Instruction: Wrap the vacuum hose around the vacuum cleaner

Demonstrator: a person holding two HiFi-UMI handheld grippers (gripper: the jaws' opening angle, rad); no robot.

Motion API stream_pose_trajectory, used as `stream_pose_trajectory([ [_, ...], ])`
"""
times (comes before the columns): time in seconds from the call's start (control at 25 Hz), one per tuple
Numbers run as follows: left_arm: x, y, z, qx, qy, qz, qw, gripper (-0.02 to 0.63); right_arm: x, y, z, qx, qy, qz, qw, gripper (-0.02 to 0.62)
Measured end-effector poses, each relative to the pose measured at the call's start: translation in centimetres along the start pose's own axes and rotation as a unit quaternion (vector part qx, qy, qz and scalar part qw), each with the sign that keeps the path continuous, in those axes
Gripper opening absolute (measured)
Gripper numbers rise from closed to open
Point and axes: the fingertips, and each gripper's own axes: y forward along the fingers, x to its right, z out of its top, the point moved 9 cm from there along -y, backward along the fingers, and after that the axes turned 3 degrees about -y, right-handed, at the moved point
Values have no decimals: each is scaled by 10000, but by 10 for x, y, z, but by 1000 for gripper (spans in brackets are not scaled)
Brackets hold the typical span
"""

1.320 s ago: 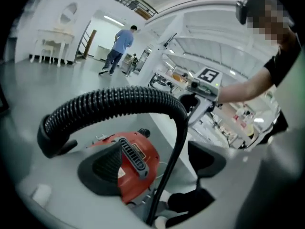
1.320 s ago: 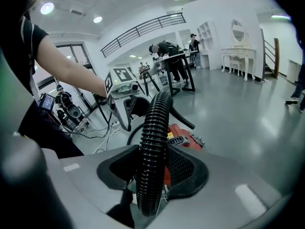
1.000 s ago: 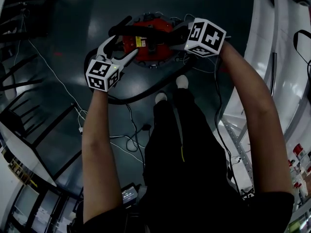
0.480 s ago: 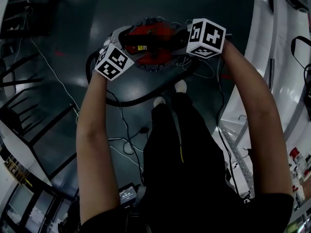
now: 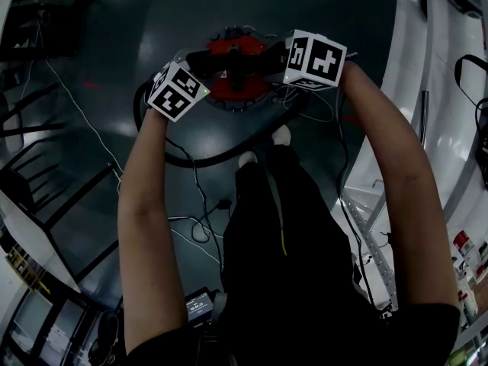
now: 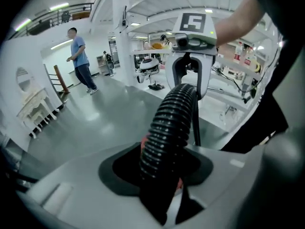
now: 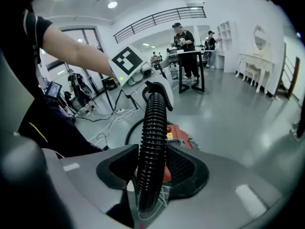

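Underfoot, on the dark grey polished floor, sits the round red-bodied vacuum cleaner, just ahead of the person's white-socked feet. From it the black ribbed plastic vacuum hose swings out in one long slack loop that lies on the floor on the near side of the machine, between it and the feet. That stretch is not wrapped yet. A shorter span is lifted across the top of the vacuum cleaner, strung between the two tools. The right gripper clamps this span at the machine's right edge, and its own view shows the ribs wedged tight between its jaws. The left gripper takes the span at the left edge. Its jaws have just been closing with the hose between them, and they now pinch it. By my reading the wrap is only partly begun — one run crosses the body, and most of the hose remains to be drawn in around it. Thin pale cables trail near the feet — a possible snag.
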Motion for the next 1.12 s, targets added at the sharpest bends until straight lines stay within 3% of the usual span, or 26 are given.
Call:
stream_pose_trajectory([
  [0.12,-8,-3,-5,55,-426,220,9988,190,7,0,-2,-31,-4,-580,9983,204],
  [0.32,-18,-15,-11,25,-720,426,9965,178,15,3,-15,-265,129,-1046,9941,268],
  [0.72,-31,-55,6,49,-955,297,9950,163,5,20,-40,-433,451,-1223,9905,284],
  [0.96,-35,-68,11,171,-1504,53,9885,164,4,19,-51,-428,753,-1578,9837,290],
  [1.12,-30,-79,11,142,-1627,-134,9865,155,6,18,-51,-557,824,-1728,9799,288],
])
